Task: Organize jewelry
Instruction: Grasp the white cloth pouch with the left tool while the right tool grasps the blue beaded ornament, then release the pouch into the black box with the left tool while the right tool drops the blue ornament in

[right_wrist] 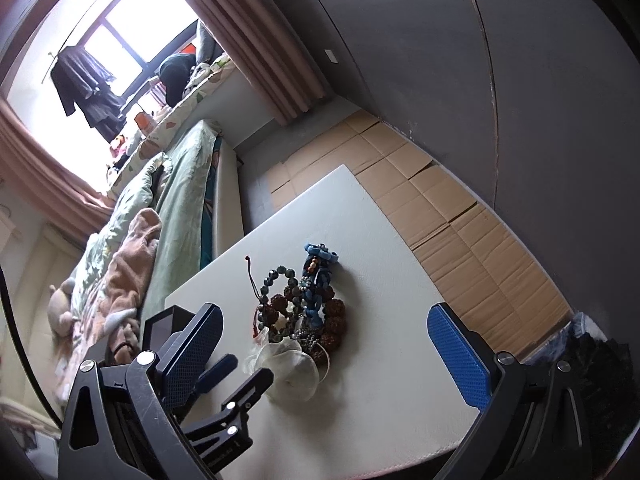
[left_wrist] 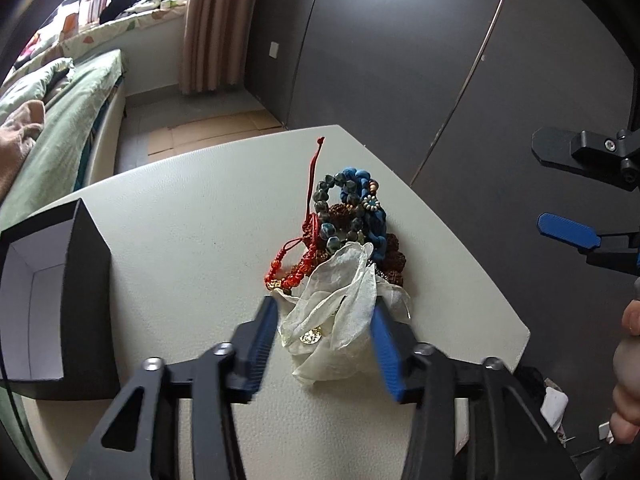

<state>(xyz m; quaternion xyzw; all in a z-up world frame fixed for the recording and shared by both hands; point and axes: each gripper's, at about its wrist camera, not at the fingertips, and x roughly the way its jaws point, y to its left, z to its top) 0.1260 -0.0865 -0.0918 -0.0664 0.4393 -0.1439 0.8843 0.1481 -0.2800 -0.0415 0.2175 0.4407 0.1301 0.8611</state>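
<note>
Left wrist view: the left gripper (left_wrist: 326, 332) is lowered over the near end of a jewelry pile (left_wrist: 344, 236) on a white bench (left_wrist: 180, 240). Its blue pads stand narrow, one on each side of a sheer white organza pouch (left_wrist: 336, 312), at or just beside the fabric; whether they actually press it cannot be told. The pouch is crumpled and translucent, with a small gold, coin-like piece (left_wrist: 311, 337) showing through its lower part.

Behind the pouch the pile is tangled. It comprises a bracelet of dull grey-green beads (left_wrist: 332, 204), a blue fabric cord piece (left_wrist: 372, 200) carrying a small round flower-shaped ornament, brown knobbly seed beads (left_wrist: 394, 256), and a red knotted cord bracelet (left_wrist: 296, 264) whose loose tail runs away toward the far edge of the bench. The pile sits right of centre on the bench.

An open black box with a white interior (left_wrist: 52, 292) stands at the left edge of the bench, well apart from the pile.

Right wrist view: the right gripper (right_wrist: 324, 360) hangs above the near part of the bench with its pads wide apart and nothing between them. The pile and pouch (right_wrist: 288, 364) lie ahead of it, with the left gripper's finger (right_wrist: 218, 372) beside the pouch.

A hand (left_wrist: 628, 372) grips the right tool at the frame edge.
</note>
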